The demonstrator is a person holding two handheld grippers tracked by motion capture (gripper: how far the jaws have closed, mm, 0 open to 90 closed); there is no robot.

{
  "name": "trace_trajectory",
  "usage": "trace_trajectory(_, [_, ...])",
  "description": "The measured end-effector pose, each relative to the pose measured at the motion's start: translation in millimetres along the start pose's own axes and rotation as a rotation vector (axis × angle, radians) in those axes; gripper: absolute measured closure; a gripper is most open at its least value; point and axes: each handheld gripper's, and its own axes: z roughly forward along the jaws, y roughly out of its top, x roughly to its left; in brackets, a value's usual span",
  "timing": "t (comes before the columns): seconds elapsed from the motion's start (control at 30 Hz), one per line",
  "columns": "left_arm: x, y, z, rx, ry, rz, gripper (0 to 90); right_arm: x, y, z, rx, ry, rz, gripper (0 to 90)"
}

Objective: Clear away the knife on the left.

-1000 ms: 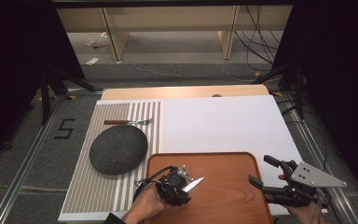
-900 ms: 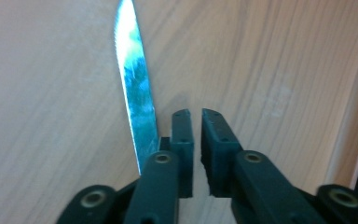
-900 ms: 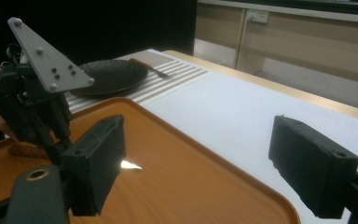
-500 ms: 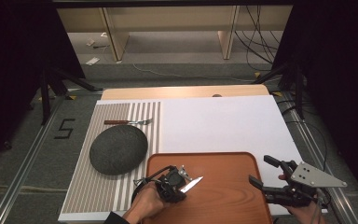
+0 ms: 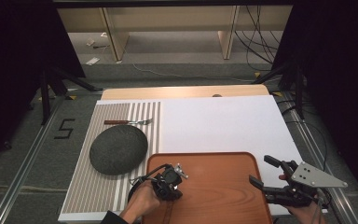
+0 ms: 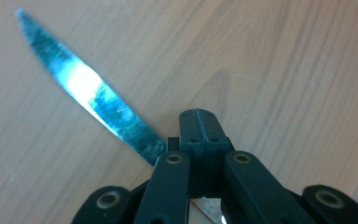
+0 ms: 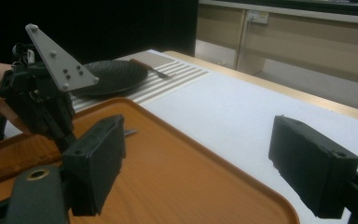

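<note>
While your left gripper (image 5: 173, 179) sits low over the tray (image 5: 223, 196), its 2 jaws are shut tight on a knife (image 6: 91, 95). In the left gripper view, the shiny blade sticks out past the jaw tips, up and to the left, just above the wood-look floor of the tray. The pads pinch the knife close to where the blade ends. In the right gripper view, the brown handle (image 7: 21, 168) lies low on the tray floor, under the left gripper, and a bit of the blade tip pokes out behind your right gripper's near jaw. I cannot tell if the blade touches the tray or hangs just over it.

Your left hand (image 5: 142, 203) comes in from the bottom edge and holds that gripper near the left side of the tray.

Your right gripper (image 5: 268, 172) is at the right edge of the tray. Its 2 jaws stand wide apart, with nothing between them. 1 jaw is over the tray rim and 1 is over the white mat (image 5: 219, 123).

A dark plate (image 5: 118, 149) lies on the striped mat (image 5: 86, 191), just left of the tray. A fork (image 5: 127, 122) lies beyond the plate, near it, and well apart from the knife.
</note>
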Motion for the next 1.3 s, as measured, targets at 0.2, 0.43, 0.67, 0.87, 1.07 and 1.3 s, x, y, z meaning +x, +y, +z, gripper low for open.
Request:
trace_trajectory(0.2, [2.7, -3.2, -2.8, 0.024, -0.010, -0.005, 89.6, -0.3, 0.1, -0.6, 0.000, 0.002, -0.001, 19.8])
trace_trajectory(0.43, [4.9, -7.0, -5.6, 0.042, -0.018, -0.016, 89.5, -0.3, 0.2, -0.6, 0.001, 0.001, -0.001, 19.8])
trace_trajectory(0.67, [-2.1, -8.3, -4.3, 0.083, -0.072, 0.009, 89.6, -0.4, 0.1, -0.7, 0.002, 0.000, -0.001, 19.8])
trace_trajectory(0.87, [3.7, -13.6, -8.2, 0.100, -0.071, -0.012, 89.6, -0.3, 0.1, -0.9, 0.001, -0.001, 0.000, 19.8])
trace_trajectory(1.07, [9.4, -18.4, -11.8, 0.105, -0.062, -0.034, 89.6, -0.3, 0.1, -0.8, 0.001, -0.001, 0.000, 19.9])
trace_trajectory(1.3, [15.2, -22.5, -15.5, 0.104, -0.037, -0.058, 89.6, -0.3, 0.2, -1.0, 0.000, -0.003, 0.000, 19.9])
